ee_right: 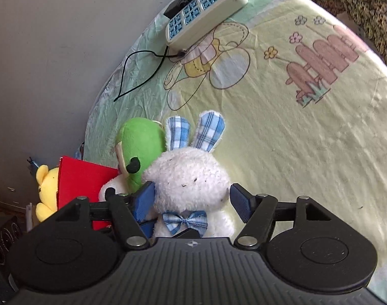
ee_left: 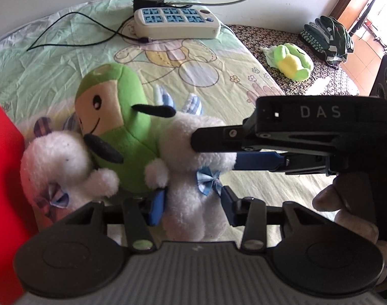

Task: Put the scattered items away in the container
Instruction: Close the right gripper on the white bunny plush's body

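Plush is what I'm handling: a white rabbit (ee_right: 190, 178) with blue checked ears, lying near the bed's (ee_right: 307, 165) left edge, leaning on a green doll (ee_left: 122, 117) and a second rabbit (ee_left: 56, 162). I'm bringing both tools onto the same toy. My left hand-held gripper (ee_left: 190, 203) is straddling its lower body, the left pad touching the fur and the right pad just clear, so it's spread, not pinching. My right hand-held gripper (ee_right: 192, 203) is flanking the head, its pads beside the fur, likewise spread with nothing clamped. I'm judging the rabbit light, soft and squashy, so a shallow bite would slip off the pile; I'm reckoning the waist under the bow (ee_right: 185, 221) gives the firmest hold. A red box (ee_right: 84, 183) is standing at the left edge, with a yellow bear (ee_right: 46, 190) behind it.
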The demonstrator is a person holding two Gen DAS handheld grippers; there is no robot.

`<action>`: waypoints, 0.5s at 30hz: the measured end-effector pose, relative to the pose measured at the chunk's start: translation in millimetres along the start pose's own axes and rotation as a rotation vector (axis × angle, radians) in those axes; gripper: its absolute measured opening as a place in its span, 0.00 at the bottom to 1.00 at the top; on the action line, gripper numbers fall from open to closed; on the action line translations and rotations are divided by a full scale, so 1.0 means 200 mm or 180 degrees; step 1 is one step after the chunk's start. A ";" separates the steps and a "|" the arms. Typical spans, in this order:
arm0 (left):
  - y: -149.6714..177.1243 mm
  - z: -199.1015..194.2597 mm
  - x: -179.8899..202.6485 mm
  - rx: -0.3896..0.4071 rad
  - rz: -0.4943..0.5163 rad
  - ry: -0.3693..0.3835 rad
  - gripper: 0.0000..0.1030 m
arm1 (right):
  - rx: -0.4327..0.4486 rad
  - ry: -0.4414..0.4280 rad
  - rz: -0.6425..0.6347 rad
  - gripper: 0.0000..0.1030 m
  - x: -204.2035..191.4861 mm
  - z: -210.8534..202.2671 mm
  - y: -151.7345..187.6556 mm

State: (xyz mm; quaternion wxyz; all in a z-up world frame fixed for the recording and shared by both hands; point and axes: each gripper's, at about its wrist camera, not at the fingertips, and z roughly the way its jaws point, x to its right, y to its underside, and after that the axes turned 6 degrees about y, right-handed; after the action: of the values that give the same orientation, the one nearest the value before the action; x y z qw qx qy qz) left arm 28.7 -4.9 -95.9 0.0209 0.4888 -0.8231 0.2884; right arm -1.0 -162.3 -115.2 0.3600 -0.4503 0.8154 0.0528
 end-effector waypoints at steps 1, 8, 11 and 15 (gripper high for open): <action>0.01 0.00 0.02 -0.0014 0.0019 0.0025 0.42 | -0.0005 -0.0027 -0.0017 0.60 -0.01 0.00 0.00; 0.11 0.03 0.16 -0.0237 0.0216 0.0400 0.43 | 0.0133 0.0412 -0.0760 0.50 -0.14 -0.15 0.08; 0.15 0.06 0.16 -0.0368 0.0269 0.0405 0.44 | 0.0054 0.0554 -0.0866 0.52 -0.12 -0.18 0.15; 0.17 0.00 0.13 -0.0311 0.0268 0.0406 0.43 | -0.0033 0.0316 -0.0837 0.53 -0.10 -0.21 0.20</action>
State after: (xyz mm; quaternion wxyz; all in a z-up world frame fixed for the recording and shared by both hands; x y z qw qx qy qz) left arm -13.8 -13.0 -102.6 0.0849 0.4328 -0.8530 0.2792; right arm -48.0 -141.7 -80.7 0.3207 -0.5572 0.7658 -0.0130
